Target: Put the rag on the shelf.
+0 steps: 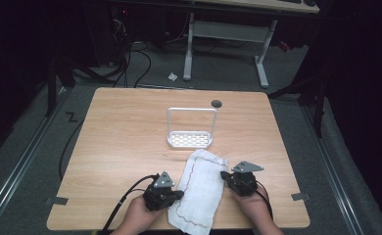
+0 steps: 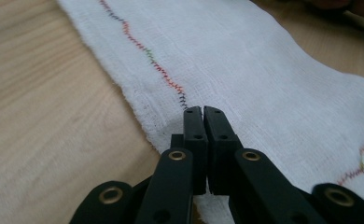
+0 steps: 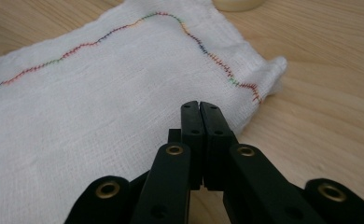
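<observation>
While both pairs of jaws stand closed on nothing, the left gripper (image 2: pixel 203 110) and right gripper (image 3: pixel 199 104) flank the cloth (image 1: pixel 201 188), which lies at the table's (image 1: pixel 125 142) near edge, overhanging it.

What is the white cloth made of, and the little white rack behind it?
The cloth looks like thin woven cotton, maybe gauze: an open weave shows, matte, with a wavy line of colourful stitching near its edge. The rack seems to be white plastic or coated metal: smooth thin frame, a base full of holes. Hard to tell which.
</observation>
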### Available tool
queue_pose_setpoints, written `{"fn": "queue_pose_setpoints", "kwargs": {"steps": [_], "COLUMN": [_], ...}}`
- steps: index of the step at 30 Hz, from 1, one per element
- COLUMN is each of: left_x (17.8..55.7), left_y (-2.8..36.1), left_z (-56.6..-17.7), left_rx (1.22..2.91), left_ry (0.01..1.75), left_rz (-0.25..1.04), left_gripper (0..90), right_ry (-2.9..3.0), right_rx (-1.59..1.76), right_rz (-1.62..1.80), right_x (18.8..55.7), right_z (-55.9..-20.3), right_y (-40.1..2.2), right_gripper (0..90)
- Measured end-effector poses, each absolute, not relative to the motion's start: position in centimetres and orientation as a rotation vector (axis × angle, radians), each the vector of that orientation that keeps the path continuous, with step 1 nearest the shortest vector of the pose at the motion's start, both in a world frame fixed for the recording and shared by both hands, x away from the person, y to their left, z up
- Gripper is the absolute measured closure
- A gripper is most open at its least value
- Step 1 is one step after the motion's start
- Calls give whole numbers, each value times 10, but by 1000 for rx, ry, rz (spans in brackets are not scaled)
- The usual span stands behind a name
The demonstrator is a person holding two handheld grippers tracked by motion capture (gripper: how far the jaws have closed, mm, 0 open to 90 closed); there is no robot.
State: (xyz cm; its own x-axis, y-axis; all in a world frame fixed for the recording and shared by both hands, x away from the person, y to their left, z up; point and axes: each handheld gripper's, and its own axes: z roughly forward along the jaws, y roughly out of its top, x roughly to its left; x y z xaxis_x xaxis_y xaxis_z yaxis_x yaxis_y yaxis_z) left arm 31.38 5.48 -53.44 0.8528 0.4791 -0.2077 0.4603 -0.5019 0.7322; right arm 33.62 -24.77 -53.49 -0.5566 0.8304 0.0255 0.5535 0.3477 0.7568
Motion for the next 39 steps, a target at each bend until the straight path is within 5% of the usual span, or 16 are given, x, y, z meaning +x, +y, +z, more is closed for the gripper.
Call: {"fn": "queue_pose_setpoints", "kwargs": {"steps": [15, 19, 28, 39], "left_x": [285, 288, 353, 399], "left_y": [73, 74, 97, 66], "left_z": [-530, -524, -522, -538], "left_rx": [2206, 2171, 1995, 2019], "left_ry": [707, 704, 944, 1032], "left_rz": [-26, -20, 219, 334], "left_gripper": [858, 792, 528, 550], "right_ry": [2378, 2394, 2290, 2152], "right_rx": [1059, 1023, 1049, 1190], "right_rz": [1095, 1095, 1114, 1111], "right_x": [363, 354, 332, 312], "right_z": [-535, -535, -525, -527], "right_y": [-199, -197, -210, -243], "right_gripper": [894, 893, 738, 648]}}
